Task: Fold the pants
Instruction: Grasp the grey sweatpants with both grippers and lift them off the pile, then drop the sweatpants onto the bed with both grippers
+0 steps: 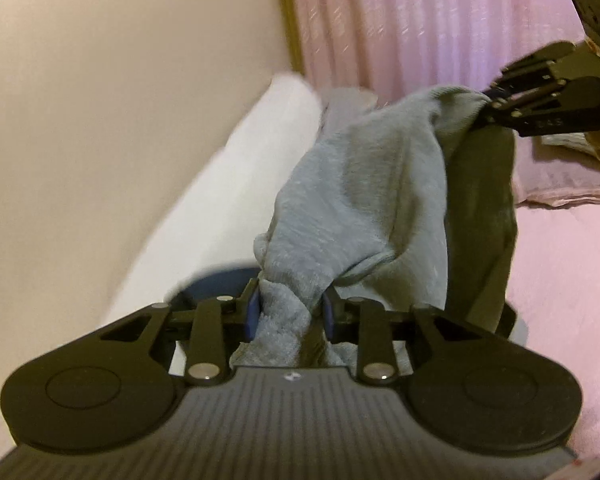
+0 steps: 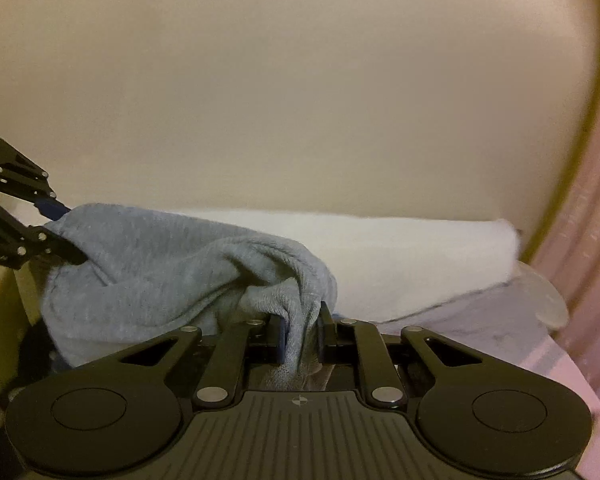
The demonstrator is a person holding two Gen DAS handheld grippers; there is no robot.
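Grey fleece pants [image 1: 356, 184] hang in the air, stretched between both grippers. My left gripper [image 1: 290, 312] is shut on one bunched end of the cloth, which fills the gap between its blue pads. At the upper right of the left wrist view, my right gripper [image 1: 490, 104] pinches the other end. In the right wrist view, the right gripper [image 2: 302, 338] is shut on the grey pants [image 2: 160, 264], and the left gripper [image 2: 58, 236] grips them at the far left. A darker part of the pants [image 1: 484, 216] hangs below.
A white pillow [image 1: 228, 184] lies against a beige wall [image 1: 120, 80]; the same pillow [image 2: 400, 256] shows beyond the right gripper. Pink curtains [image 1: 420, 12] hang behind. A pink bed cover [image 1: 560, 280] spreads to the right, with folded pink cloth [image 1: 556, 184] on it.
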